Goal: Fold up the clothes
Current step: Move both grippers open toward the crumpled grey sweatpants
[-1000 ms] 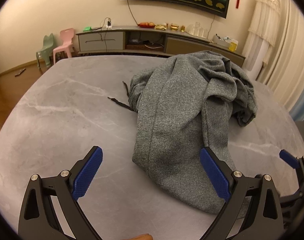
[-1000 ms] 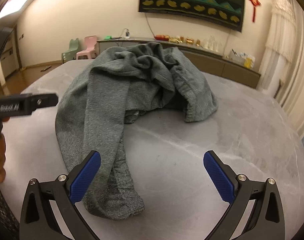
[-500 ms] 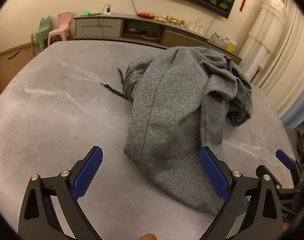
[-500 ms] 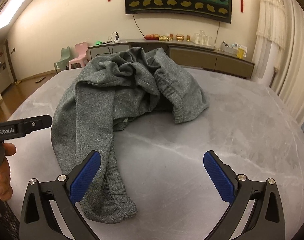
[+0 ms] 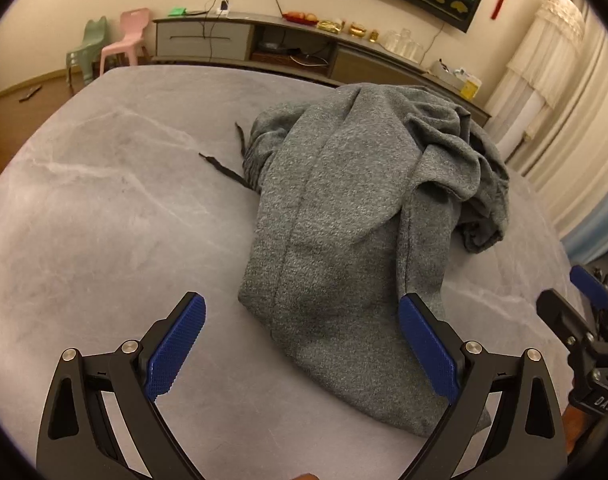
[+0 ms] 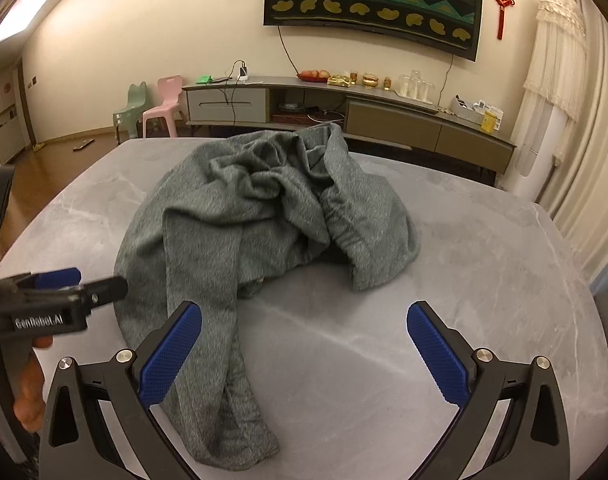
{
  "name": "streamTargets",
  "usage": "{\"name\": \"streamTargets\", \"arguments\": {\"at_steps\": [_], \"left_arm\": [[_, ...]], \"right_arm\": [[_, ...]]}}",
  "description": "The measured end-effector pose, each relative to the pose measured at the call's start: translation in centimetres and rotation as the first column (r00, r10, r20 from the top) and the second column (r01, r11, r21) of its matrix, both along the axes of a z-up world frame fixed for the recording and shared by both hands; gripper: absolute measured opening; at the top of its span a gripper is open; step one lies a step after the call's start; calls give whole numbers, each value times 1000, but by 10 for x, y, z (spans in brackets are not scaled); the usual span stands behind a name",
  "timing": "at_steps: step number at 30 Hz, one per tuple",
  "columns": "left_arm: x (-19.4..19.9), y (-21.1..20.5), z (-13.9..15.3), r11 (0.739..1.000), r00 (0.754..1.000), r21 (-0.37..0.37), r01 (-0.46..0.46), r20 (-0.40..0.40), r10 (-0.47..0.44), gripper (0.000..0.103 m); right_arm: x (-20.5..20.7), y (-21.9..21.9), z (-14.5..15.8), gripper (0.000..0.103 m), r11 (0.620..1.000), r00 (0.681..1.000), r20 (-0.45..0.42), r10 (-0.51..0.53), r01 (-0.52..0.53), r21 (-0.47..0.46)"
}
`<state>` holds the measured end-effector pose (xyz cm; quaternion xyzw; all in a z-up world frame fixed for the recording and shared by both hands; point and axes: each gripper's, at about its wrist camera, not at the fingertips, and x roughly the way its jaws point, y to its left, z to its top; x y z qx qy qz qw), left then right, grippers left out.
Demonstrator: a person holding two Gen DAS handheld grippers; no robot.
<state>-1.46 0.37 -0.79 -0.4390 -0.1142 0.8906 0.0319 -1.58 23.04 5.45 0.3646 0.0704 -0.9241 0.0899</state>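
Since the earlier frames both cameras have drawn a little nearer to the garment, and in the right wrist view the left hand-held gripper has come further in from the left edge, its tip now against the cloth's left side.

Left wrist view: the left hand-held gripper (image 5: 302, 346) is spread wide, holding nothing, its blue pads (image 5: 176, 346) over the near edge of the grey counter (image 5: 104, 216). The grey pants (image 5: 355, 216) lie crumpled on the counter, from the middle toward the near right, with one leg end running down behind the right pad. A dark drawstring (image 5: 224, 168) trails out of the bunched waist onto the counter's left half. At the right edge the right hand-held gripper (image 5: 575, 304) shows in part, its blue pad just clear of the cloth.

Right wrist view: the right hand-held gripper (image 6: 304, 350) is also released and empty, jaws wide apart. The pants (image 6: 264, 216) heap in the counter's (image 6: 483, 264) middle; a leg stretches to the near edge, passing just behind the left pad (image 6: 170, 354). The left hand-held gripper (image 6: 64, 292) reaches in from the left, beside the leg's left side; whether it touches cannot be told. The counter's right half is bare marble.
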Motion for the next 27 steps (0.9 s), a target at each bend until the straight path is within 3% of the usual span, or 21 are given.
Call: {"name": "streamTargets", "arguments": {"at_steps": [4, 11, 27], "left_arm": [[3, 18, 13, 998, 999, -68, -1, -50, -2, 97], [0, 34, 2, 995, 999, -96, 38, -28, -41, 97], [-2, 33, -3, 994, 994, -30, 102, -23, -102, 96]], "right_arm": [[-3, 4, -12, 103, 1000, 1000, 23, -12, 12, -11], [-5, 12, -17, 103, 999, 999, 37, -21, 22, -34], [-11, 9, -29, 103, 999, 997, 62, -36, 37, -16]]}}
